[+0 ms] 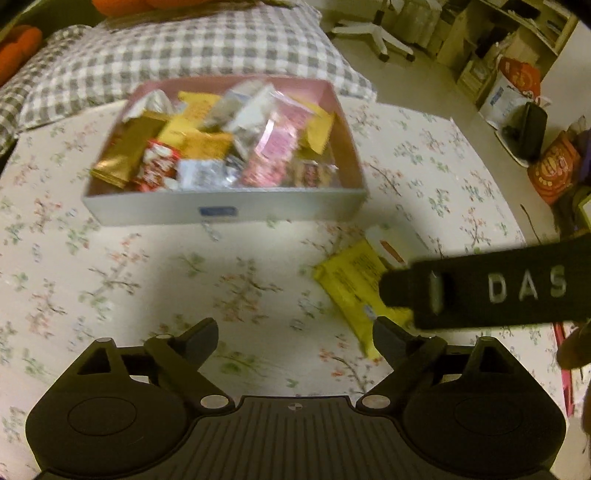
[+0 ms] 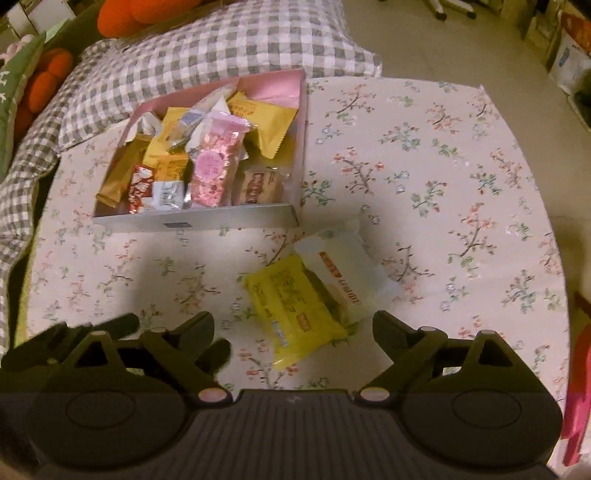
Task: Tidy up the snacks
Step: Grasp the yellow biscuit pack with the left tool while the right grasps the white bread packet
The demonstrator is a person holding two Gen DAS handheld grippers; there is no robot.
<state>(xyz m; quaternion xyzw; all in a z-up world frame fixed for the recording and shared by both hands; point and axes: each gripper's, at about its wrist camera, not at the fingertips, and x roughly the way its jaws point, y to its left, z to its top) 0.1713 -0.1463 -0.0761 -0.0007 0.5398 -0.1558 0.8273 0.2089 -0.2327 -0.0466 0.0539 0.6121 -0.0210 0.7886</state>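
Observation:
A shallow box [image 1: 225,212] with a pink inside holds several snack packets and stands on the flowered cloth; it also shows in the right wrist view [image 2: 195,218]. A yellow packet [image 2: 295,306] lies on the cloth in front of the box, overlapping a white packet [image 2: 343,266]. In the left wrist view the yellow packet [image 1: 351,277] is partly hidden by the right gripper's body. My left gripper [image 1: 293,332] is open and empty, left of the packets. My right gripper [image 2: 293,326] is open and empty, just in front of the yellow packet.
A grey checked pillow [image 2: 221,40] lies behind the box, with orange cushions [image 2: 125,14] beyond. The cloth's right edge drops to a floor with bags [image 1: 517,85], shelves and a chair base [image 1: 373,29].

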